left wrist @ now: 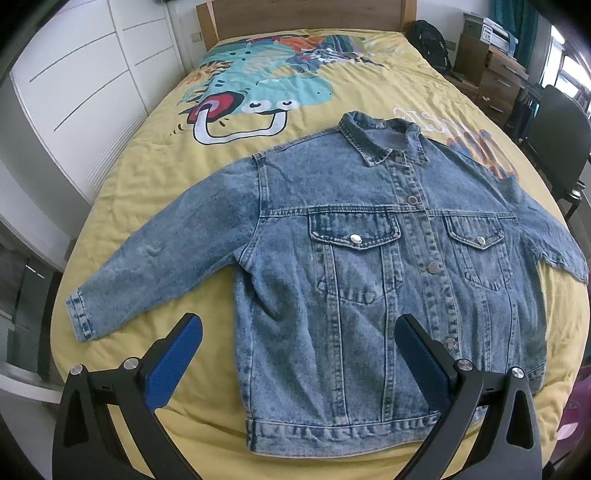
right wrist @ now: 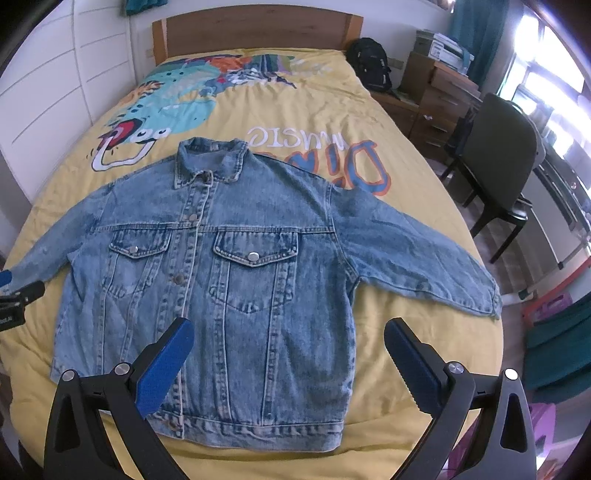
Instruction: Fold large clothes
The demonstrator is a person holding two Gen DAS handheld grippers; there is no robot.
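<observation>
On the yellow bedspread [left wrist: 155,177] with its cartoon dinosaur print, I see the faded blue denim jacket [left wrist: 369,266] lying flat, front side up, buttoned down the middle, collar toward the wooden headboard [left wrist: 306,14] and hem toward me. Both sleeves are spread out and angled down to either side; the left sleeve's cuff [left wrist: 79,317] lies on the spread near the bed's left edge, and in my right view the other sleeve [right wrist: 417,258] reaches to the bed's right edge.

My left gripper [left wrist: 298,330] hangs above the lower left part of the jacket with its blue-padded fingers [left wrist: 177,362] spread wide and nothing between them: one finger over bare bedspread just outside the jacket's side seam, the other over the button placket near the hem. My right gripper [right wrist: 289,336] is likewise wide apart and holding nothing, one finger over the placket and the other over yellow cloth past the jacket's right side. I cannot tell whether either touches the fabric.

Beyond the bed's right side stand a dark chair [right wrist: 498,158], a wooden chest of drawers [right wrist: 439,99] and a black backpack [right wrist: 369,62]; white cupboard doors [left wrist: 74,74] line the left wall.
</observation>
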